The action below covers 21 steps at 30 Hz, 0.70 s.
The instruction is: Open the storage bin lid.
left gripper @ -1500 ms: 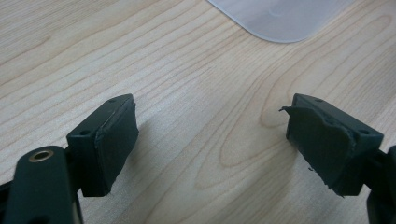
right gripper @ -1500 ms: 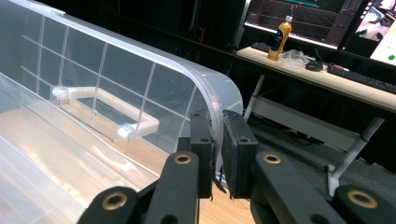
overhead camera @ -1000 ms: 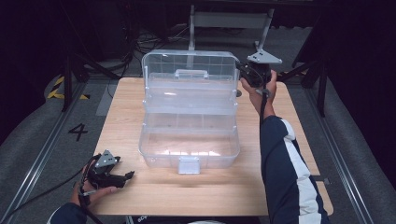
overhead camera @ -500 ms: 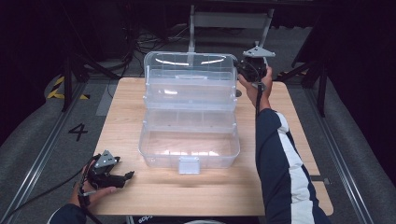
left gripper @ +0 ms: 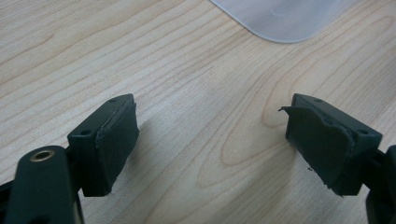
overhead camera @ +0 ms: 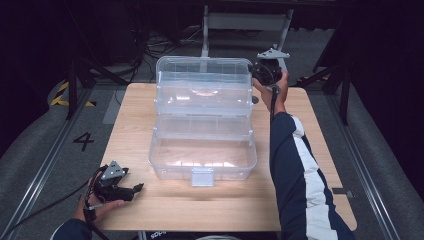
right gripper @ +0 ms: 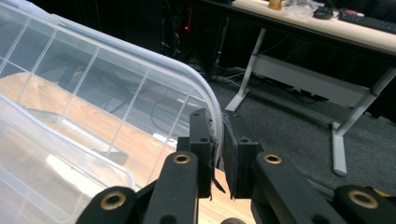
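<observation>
Pinching the clear lid (right gripper: 140,88) by its rim, the right gripper (right gripper: 218,140) props it upright; the left gripper (left gripper: 212,140) rests wide open and empty on the tabletop (left gripper: 187,70).

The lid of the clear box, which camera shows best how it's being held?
The right gripper view: its jaws stand shut on the lid rim. The high view shows the whole lid raised, with the right gripper at its corner. The left gripper view shows a box corner.
</observation>
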{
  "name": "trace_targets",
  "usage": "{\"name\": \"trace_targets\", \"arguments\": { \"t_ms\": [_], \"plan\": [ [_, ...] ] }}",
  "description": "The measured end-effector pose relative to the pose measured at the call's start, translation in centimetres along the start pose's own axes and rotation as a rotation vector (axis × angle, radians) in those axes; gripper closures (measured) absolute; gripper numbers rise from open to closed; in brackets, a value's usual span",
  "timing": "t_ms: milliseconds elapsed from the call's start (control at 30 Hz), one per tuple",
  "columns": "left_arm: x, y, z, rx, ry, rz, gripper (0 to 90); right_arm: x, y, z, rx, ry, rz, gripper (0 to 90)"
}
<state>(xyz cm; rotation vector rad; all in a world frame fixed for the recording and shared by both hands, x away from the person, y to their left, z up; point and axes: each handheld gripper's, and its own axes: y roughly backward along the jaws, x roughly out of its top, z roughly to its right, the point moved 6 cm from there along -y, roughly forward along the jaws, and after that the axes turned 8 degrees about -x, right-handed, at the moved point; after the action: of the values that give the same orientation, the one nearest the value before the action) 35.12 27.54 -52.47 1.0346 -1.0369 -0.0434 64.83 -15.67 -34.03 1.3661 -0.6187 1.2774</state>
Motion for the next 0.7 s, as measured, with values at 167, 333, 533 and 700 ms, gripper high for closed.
{"name": "trace_targets", "arguments": {
  "t_ms": [167, 333, 533, 700],
  "plan": [
    [0.1, -0.1, 0.0, 0.012, 0.016, 0.004, 17.6, -0.1, -0.6, 0.0, 0.002, 0.02, -0.022, 82.9],
    [0.1, -0.1, 0.0, 0.012, 0.018, 0.005, 17.6, -0.4, -1.2, 0.1, 0.006, 0.026, -0.043, 82.7],
    [0.1, 0.0, -0.1, 0.011, 0.009, -0.003, 17.6, -0.7, -1.9, 0.2, 0.009, 0.029, -0.065, 82.5],
    [0.1, 0.0, 0.0, 0.016, 0.021, 0.004, 18.2, -1.5, -2.8, 0.4, 0.025, -0.003, -0.072, 82.6]
  ]
}}
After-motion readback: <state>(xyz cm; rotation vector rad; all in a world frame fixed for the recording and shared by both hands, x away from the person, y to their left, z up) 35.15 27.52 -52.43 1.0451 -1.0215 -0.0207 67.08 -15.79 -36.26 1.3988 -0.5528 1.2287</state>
